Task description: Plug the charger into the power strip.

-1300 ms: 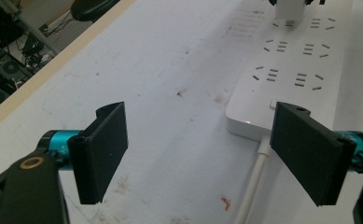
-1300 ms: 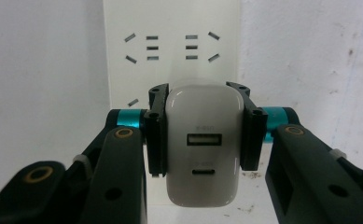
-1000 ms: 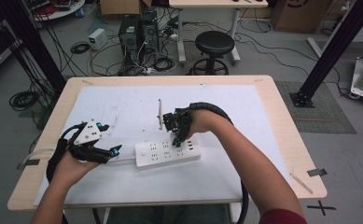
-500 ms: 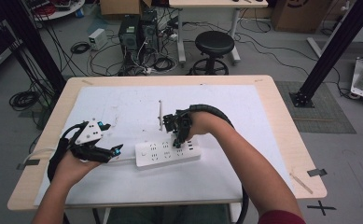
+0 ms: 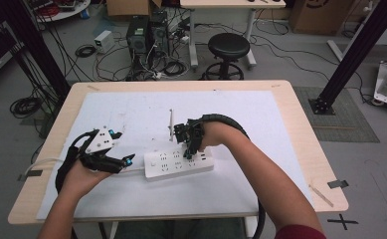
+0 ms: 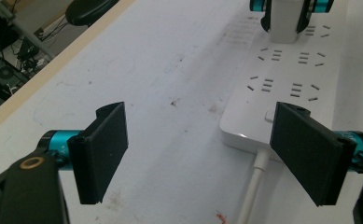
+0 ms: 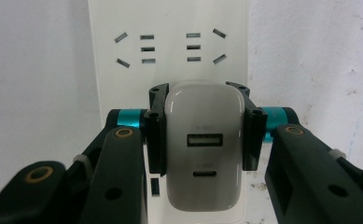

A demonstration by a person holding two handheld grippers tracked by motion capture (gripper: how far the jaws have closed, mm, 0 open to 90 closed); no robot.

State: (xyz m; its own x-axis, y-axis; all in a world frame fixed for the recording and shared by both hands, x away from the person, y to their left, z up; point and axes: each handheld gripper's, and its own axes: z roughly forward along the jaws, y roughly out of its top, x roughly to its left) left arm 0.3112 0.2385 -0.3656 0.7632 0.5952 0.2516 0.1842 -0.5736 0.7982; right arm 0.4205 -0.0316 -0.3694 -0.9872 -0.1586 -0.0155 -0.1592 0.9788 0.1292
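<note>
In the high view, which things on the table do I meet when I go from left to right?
Left tongs → white cable → power strip → right tongs shut on the charger, over the strip's right part.

1. The high view looks forward and down over my table [image 5: 300, 149].
2. My left gripper view skims low along it.
3. My right gripper view looks closely down; all share the power strip [image 5: 178, 163] [image 6: 291, 79] [image 7: 170, 51].

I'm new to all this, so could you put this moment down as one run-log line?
right gripper: shut on white charger, over power strip | left gripper: open, jaws either side of strip's cable end | surface: white mat
</note>
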